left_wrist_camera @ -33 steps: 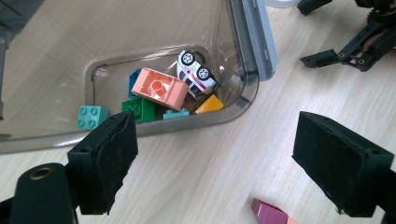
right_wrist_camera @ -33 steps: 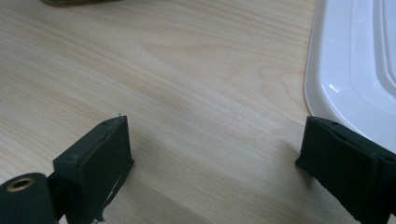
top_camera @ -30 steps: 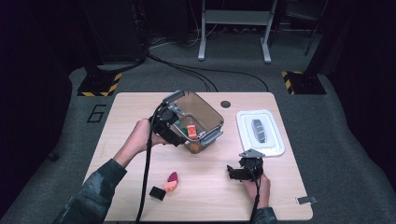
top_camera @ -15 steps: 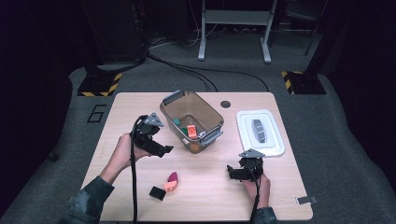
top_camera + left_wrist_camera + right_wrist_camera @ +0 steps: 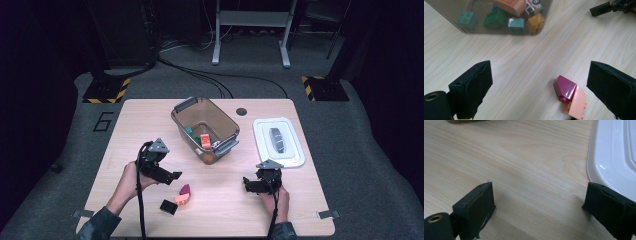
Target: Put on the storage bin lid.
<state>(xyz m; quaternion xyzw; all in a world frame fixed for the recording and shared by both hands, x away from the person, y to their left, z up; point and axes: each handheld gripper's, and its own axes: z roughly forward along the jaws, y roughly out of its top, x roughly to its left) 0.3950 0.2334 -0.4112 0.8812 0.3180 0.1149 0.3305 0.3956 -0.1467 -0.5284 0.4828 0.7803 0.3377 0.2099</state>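
Observation:
My left gripper [image 5: 172, 176] hovers low over the table, left of the clear brown bin [image 5: 182, 120]. It is open, its jaws have just been opening, and nothing is between them. A magenta brick [image 5: 564, 88] joined to a pink brick [image 5: 576, 102] lies on the wood just ahead, close to the right-hand jaw in the left gripper view. The pair of bricks [image 5: 184, 194] sits right beside the gripper's tips in the high view. My right gripper [image 5: 248, 184] rests open and empty near the white lid [image 5: 295, 150], whose edge [image 5: 616, 157] fills the corner of the right gripper view.
The bin wall [image 5: 446, 10] shows several bricks inside: green, teal, orange, yellow. A black brick [image 5: 168, 206] lies near the table's front edge. The right gripper's jaws [image 5: 609, 6] appear far off in the left gripper view. A dark round hole [image 5: 242, 111] marks the table's back.
My left gripper has left the bin's rim and come down and toward the near left, ending beside the magenta and pink bricks. The right hand has stayed put.

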